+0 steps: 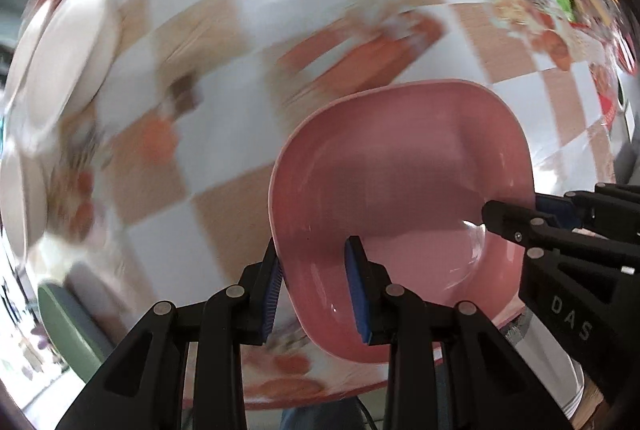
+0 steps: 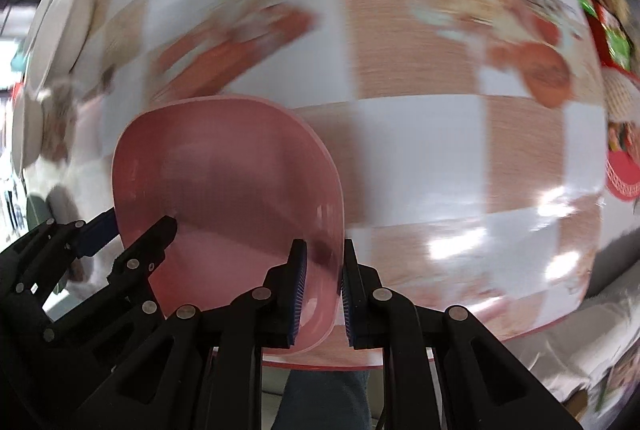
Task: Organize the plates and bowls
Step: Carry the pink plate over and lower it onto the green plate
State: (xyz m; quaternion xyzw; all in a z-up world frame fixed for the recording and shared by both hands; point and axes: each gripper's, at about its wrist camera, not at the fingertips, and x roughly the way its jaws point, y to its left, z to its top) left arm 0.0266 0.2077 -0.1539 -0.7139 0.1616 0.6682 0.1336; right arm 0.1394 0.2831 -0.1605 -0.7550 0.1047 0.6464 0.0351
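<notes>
A pink squarish bowl (image 1: pixel 400 181) is held above the checkered tablecloth by both grippers. My left gripper (image 1: pixel 316 294) is shut on the bowl's left rim, one pad inside and one outside. My right gripper (image 2: pixel 322 290) is shut on the bowl's (image 2: pixel 228 181) right rim; it also shows in the left wrist view (image 1: pixel 516 213) at the right. The left gripper shows at the left of the right wrist view (image 2: pixel 136 226). White plates (image 1: pixel 60 69) lie blurred at the table's far left.
The table (image 2: pixel 400 69) has a brown-and-white checkered cloth with food prints. Colourful packets (image 2: pixel 600 9) lie at the far right. A green chair (image 1: pixel 68 330) stands by the table's left edge. The surroundings are motion-blurred.
</notes>
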